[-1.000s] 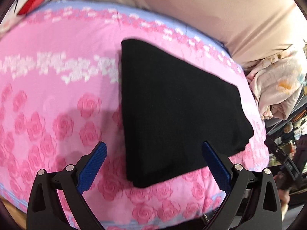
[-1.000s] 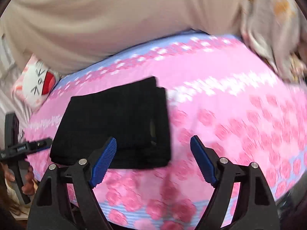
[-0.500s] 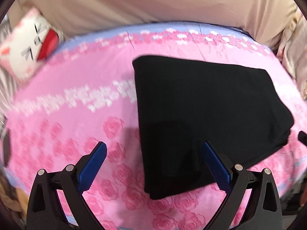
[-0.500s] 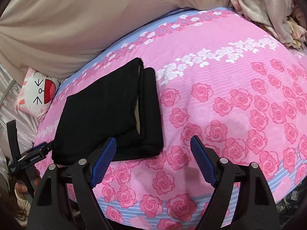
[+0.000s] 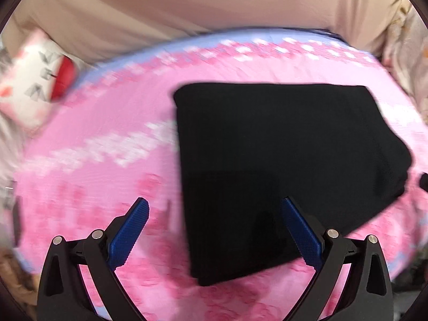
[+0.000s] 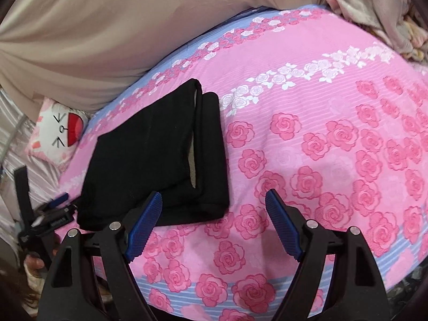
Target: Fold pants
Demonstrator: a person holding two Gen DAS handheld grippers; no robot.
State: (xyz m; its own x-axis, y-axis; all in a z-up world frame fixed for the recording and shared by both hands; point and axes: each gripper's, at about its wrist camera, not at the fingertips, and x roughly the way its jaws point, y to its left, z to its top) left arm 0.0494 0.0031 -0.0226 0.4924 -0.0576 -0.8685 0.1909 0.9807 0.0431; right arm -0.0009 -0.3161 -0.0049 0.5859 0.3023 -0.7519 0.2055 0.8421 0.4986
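Nearest me, the left gripper (image 5: 214,230) hangs with its blue pads spread wide and nothing between them, above the near left edge of the pants (image 5: 281,165), and the right gripper (image 6: 214,220) hangs just as wide and empty, over bare sheet (image 6: 307,147) beside the pants' near right corner. The black pants lie folded into a flat stack on the pink rose sheet. Beyond them a cat-face pillow (image 6: 57,131) leans against a beige curtain (image 6: 107,26).

A pink rose-print bedspread (image 6: 321,139) covers the bed beneath a beige curtain (image 6: 107,26).
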